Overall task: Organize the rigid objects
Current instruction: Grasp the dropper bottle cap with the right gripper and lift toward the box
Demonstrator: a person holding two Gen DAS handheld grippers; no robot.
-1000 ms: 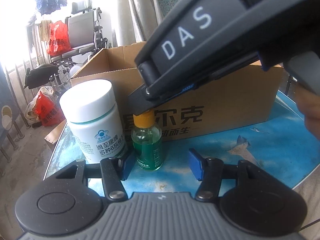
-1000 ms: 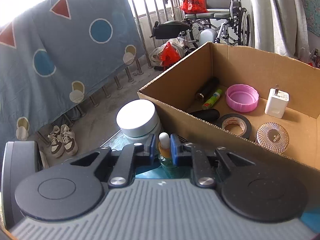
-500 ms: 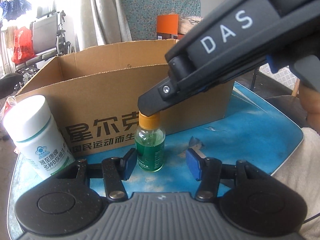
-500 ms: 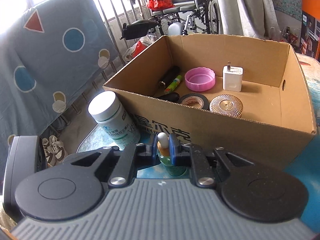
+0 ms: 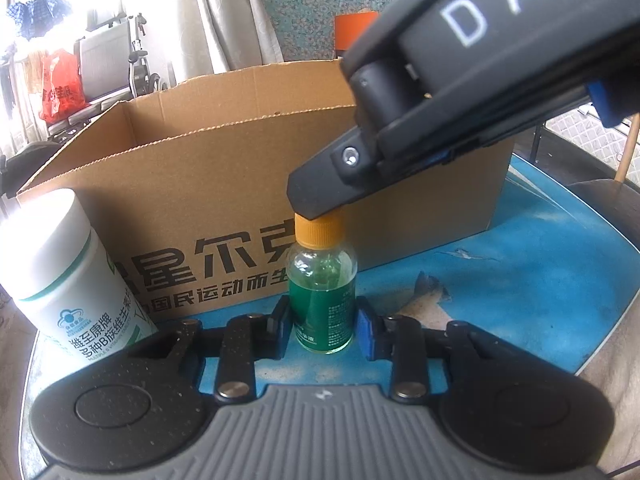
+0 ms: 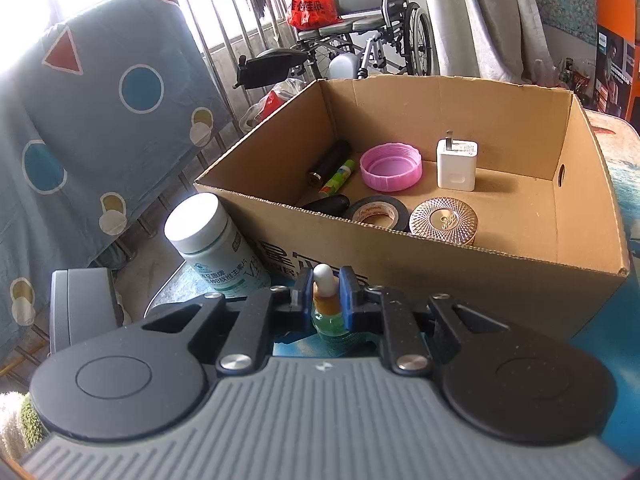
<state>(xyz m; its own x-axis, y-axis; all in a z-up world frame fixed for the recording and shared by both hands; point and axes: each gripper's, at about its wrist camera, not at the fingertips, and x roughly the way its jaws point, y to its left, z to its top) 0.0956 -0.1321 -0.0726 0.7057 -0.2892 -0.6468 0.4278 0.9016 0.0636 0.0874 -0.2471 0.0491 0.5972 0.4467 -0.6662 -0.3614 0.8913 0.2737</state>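
A small green dropper bottle (image 5: pixel 322 280) with an orange cap stands on the blue table (image 5: pixel 540 280) in front of a cardboard box (image 5: pixel 200 184). My left gripper (image 5: pixel 322 320) is low at the bottle's base; its jaws are closing and both blue pads (image 5: pixel 280 320) touch the glass sides. My right gripper (image 5: pixel 320 208) reaches down from the upper right onto the bottle's top. In the right wrist view that gripper (image 6: pixel 325 292) holds the bottle (image 6: pixel 330 324) by its cap and white bulb, its jaws just easing open.
A white vitamin jar (image 5: pixel 68 272) stands left of the bottle, close to the box. The box (image 6: pixel 500 264) holds a pink lid (image 6: pixel 391 167), a white charger (image 6: pixel 457 164), a tape roll (image 6: pixel 378 213), a gold disc (image 6: pixel 443 220) and dark tubes. A wheelchair and railings stand beyond.
My left gripper came closer to the green bottle and its jaws narrowed from wide apart to touching it. My right gripper kept its hold on the cap while its view swung toward the box.
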